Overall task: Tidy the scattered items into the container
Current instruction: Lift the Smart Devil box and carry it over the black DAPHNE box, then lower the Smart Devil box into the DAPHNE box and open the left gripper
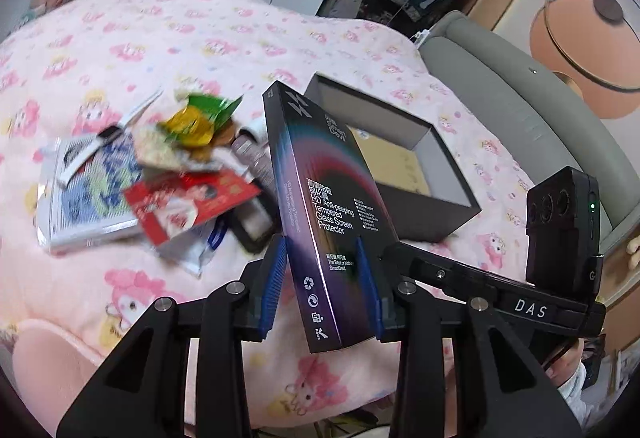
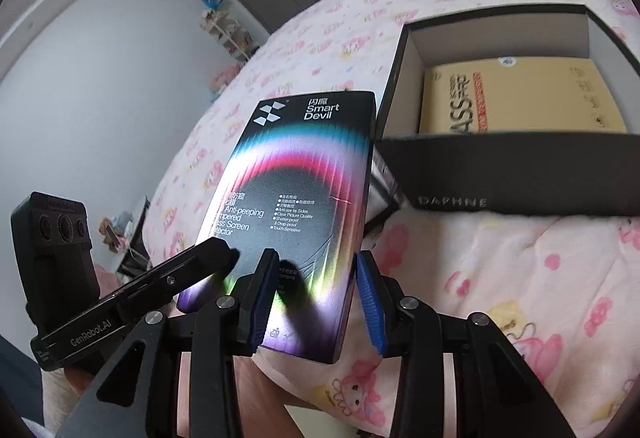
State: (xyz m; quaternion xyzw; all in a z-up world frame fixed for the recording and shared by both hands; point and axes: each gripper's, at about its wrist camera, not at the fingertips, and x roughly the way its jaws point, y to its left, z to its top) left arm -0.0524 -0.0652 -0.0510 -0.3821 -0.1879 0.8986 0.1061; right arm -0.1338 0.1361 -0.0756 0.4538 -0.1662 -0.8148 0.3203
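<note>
**Screen-protector box held near the open container**

Nearest in the left wrist view, the left gripper (image 1: 326,282) has its jaws closed on the lower part of the screen protector box (image 1: 320,198), one blue pad on each broad face, so the box stands on edge and tilts toward 11 o'clock. Gripping low leaves the long upper end free, probably to lead into an opening.

In the right wrist view, the right gripper (image 2: 316,302) has its jaws spread apart, with the same box lying between and beyond them; I cannot tell whether either pad touches it, and they do not appear to clamp it.

Beyond the box, at 1 o'clock, the black container (image 1: 436,214) sits open on the pink bed cover (image 1: 200,38), a tan flat pack (image 2: 520,98) already lying on its floor.

At 9 o'clock, a heap of loose packets (image 1: 168,174) remains on the bed, outside the container, so more is left to tidy.
</note>
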